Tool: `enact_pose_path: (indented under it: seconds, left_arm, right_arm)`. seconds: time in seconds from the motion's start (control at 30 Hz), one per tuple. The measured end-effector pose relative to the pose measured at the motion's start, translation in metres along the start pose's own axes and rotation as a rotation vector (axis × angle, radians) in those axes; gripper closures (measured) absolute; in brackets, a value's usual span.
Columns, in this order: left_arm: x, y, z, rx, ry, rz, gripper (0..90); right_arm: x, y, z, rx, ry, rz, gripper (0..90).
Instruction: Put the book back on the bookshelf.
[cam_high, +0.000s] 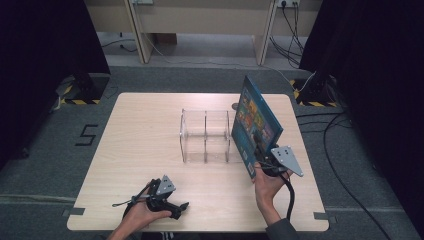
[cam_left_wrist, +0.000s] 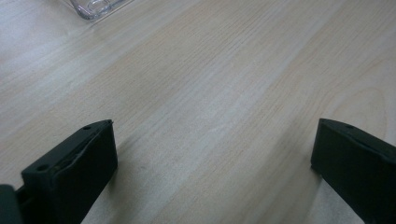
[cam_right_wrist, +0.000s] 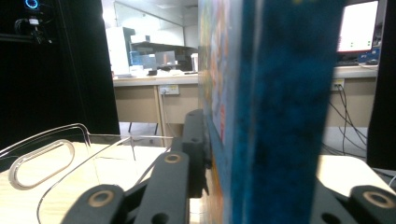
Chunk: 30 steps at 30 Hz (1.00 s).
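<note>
I count 1 pale wooden table, 1 clear acrylic rack w/ 3 slots, 1 blue hardcover picture book. My 2 black two-jaw grippers: 1 left gripper, 1 right gripper. 2 hands.

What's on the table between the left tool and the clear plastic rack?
Nothing: in the high view, bare wooden table separates the left tool from the clear rack. The left gripper view shows bare wood too.
</note>
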<state>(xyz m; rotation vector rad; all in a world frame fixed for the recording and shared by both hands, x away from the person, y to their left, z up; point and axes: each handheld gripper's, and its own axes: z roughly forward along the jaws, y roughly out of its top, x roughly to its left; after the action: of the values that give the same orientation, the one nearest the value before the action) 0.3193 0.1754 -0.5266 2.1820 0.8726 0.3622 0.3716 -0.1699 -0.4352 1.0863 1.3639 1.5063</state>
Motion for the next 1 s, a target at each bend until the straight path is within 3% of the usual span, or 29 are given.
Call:
enact_pose_path:
  seconds: [0.13,0.33,0.47,0.53,0.6,0.7,0.87,1.0]
  left_arm:
    - [0.000,0.000,0.000,-0.001,0.000,0.000,0.0]
    - [0.000,0.000,0.000,-0.001,0.000,0.000,0.0]
    - [0.000,0.000,0.000,-0.001,0.001,0.001,0.0]
    - [0.000,0.000,0.000,-0.001,0.001,0.000,0.0]
    - [0.000,0.000,0.000,-0.001,0.000,0.000,0.0]
    - [0.000,0.000,0.000,0.000,-0.001,0.003,0.0]
    - [0.000,0.000,0.000,0.000,-0.001,0.001,0.0]
    - [0.000,0.000,0.000,0.000,-0.001,0.001,0.0]
  right_arm:
    - [-0.001,0.002,-0.009,0.018,-0.003,-0.005,70.0]
    - [-0.006,-0.003,-0.018,0.075,0.016,0.029,62.7]
    - [-0.007,-0.007,-0.022,0.092,0.054,0.058,58.4]
    - [-0.004,-0.009,-0.027,0.109,0.096,0.042,57.1]
    - [-0.004,-0.009,-0.028,0.117,0.100,0.043,57.0]
    - [-0.005,-0.013,-0.034,0.175,0.105,0.046,56.8]
    - [-0.011,-0.023,-0.044,0.236,0.116,0.137,56.8]
    - [-0.011,-0.026,-0.050,0.273,0.137,0.145,55.7]
